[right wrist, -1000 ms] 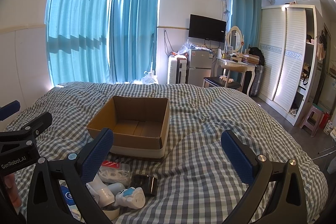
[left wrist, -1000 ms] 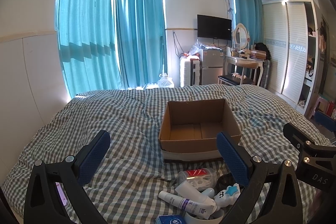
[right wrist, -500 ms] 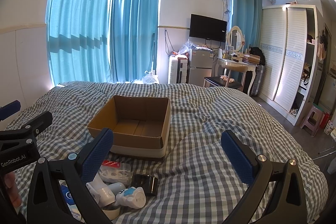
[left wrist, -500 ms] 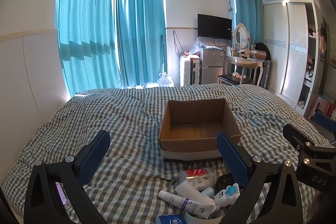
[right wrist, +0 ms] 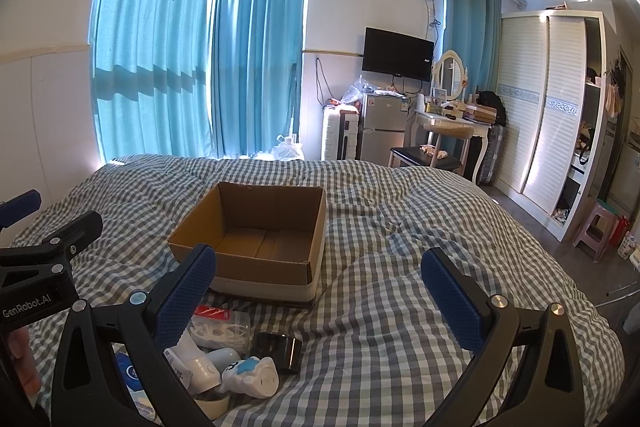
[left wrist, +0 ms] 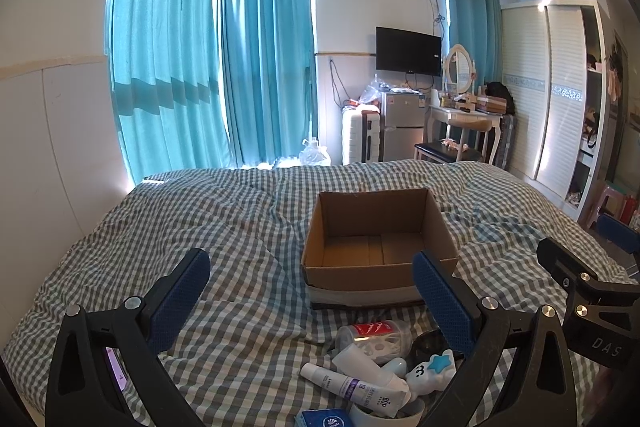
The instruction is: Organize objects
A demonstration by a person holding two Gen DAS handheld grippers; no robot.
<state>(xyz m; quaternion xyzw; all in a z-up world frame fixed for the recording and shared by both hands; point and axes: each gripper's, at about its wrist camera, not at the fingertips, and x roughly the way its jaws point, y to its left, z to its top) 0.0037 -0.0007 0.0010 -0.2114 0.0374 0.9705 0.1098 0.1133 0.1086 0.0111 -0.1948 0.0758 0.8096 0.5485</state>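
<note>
An open, empty cardboard box (left wrist: 378,247) sits on the checked bed cover (left wrist: 240,227); it also shows in the right wrist view (right wrist: 260,239). In front of it lies a pile of small items: a clear tub with a red label (left wrist: 374,335), a white tube (left wrist: 356,387), a white toy with a blue star (left wrist: 434,373), a black object (right wrist: 280,349). My left gripper (left wrist: 312,293) is open and empty above the cover, left of the pile. My right gripper (right wrist: 320,297) is open and empty, right of the pile. Each gripper appears at the edge of the other's view.
The bed fills the foreground. Beyond it stand teal curtains (left wrist: 208,67), a white suitcase (left wrist: 360,139), a small fridge (left wrist: 402,125), a dressing table with a mirror (left wrist: 460,107) and a white wardrobe (left wrist: 560,99). A pink stool (right wrist: 596,231) is on the floor at right.
</note>
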